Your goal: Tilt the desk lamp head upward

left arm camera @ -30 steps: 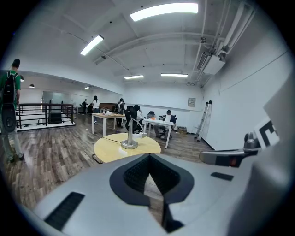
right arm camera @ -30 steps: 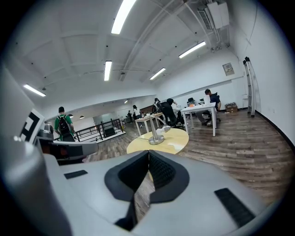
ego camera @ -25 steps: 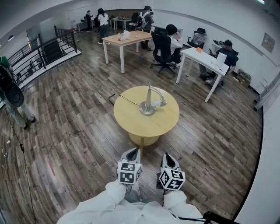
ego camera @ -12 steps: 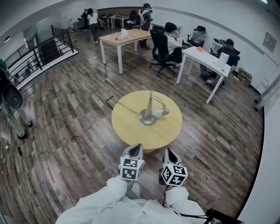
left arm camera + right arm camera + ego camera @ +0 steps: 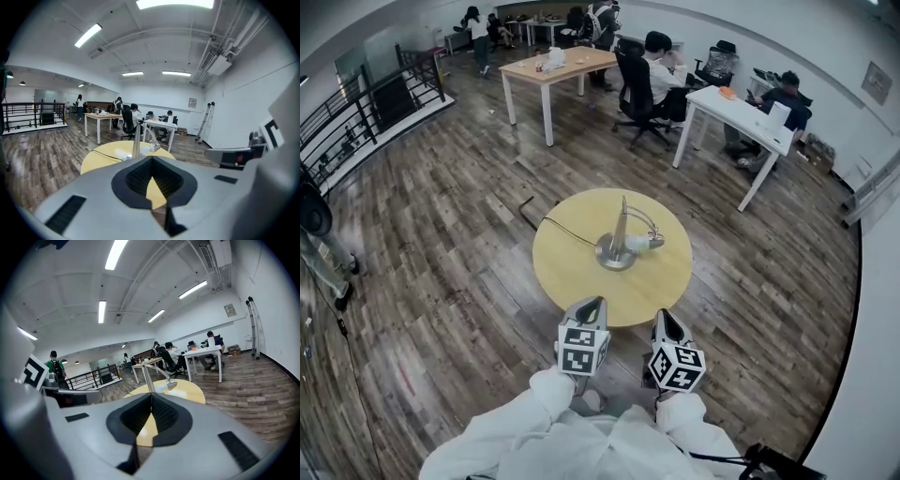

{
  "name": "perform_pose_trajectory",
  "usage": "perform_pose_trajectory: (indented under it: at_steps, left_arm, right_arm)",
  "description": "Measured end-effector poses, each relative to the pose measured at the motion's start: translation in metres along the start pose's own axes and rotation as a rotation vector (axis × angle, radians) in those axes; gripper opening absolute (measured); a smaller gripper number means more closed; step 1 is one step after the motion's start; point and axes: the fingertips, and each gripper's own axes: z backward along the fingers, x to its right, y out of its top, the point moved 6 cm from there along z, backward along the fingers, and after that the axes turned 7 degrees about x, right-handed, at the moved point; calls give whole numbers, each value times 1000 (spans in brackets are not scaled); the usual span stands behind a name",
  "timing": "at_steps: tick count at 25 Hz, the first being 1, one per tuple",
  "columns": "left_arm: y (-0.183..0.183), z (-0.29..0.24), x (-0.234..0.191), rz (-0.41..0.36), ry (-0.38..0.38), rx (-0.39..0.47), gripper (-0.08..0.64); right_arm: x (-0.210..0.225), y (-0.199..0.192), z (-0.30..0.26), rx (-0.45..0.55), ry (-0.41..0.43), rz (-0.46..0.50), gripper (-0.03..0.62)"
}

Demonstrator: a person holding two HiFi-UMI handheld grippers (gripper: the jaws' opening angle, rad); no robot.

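A silver desk lamp (image 5: 619, 239) stands on a round yellow table (image 5: 581, 281). Its upright stem rises from a round base, and a curved arm carries the lamp head (image 5: 645, 243) low, pointing right. The lamp (image 5: 137, 146) also shows beyond the jaws in the left gripper view, and the lamp (image 5: 157, 376) shows in the right gripper view. My left gripper (image 5: 592, 307) is shut and empty, just short of the table's near edge. My right gripper (image 5: 662, 319) is beside it, also shut and empty. Both are well short of the lamp.
A black cable (image 5: 567, 226) runs from the lamp off the table's left side to the wooden floor. Farther back stand a wooden table (image 5: 548, 67) and a white desk (image 5: 741, 117) with seated people and office chairs. A black railing (image 5: 356, 117) lines the left side.
The view has moved forward: the round table and lamp are closer to me, and both grippers now reach the table's near edge. Both grippers stay shut.
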Motion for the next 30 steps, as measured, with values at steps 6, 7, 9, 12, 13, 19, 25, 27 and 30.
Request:
perform_pose_trajectory:
  at_steps: [6,7,9,12,13,19,25,27,30]
  left_arm:
    - [-1,-26,-16,13,-6,-24,0]
    - [0,-31,-18,14,-7,-25,0]
    - [2,-41,-20,14,-8,-29,0]
    - [7,-57,-27,11,6,-29,0]
    - [9,-62,-30,13,9,-32,0]
    - [24,-102,-48,7,27,-36,0]
    - [37,-154,-59,-12,61,-43,0]
    - [40,-172,-63,-14,74,-51,0]
    - [48,-197,-70,-11,100,-63,0]
  right_arm:
    - [9,1,-25,-15,-25,-3,14]
    - [9,2,-30,-17,-24,-1,14]
    - [13,5,-41,-23,-18,2,14]
    - [18,11,-62,-28,-5,5,14]
    - [18,12,-69,-28,1,7,14]
    - [24,23,-119,-33,37,10,14]
    - [50,38,-173,-43,70,4,14]
    - [58,46,-193,-39,83,6,14]
    - [68,61,-223,-32,113,19,14]
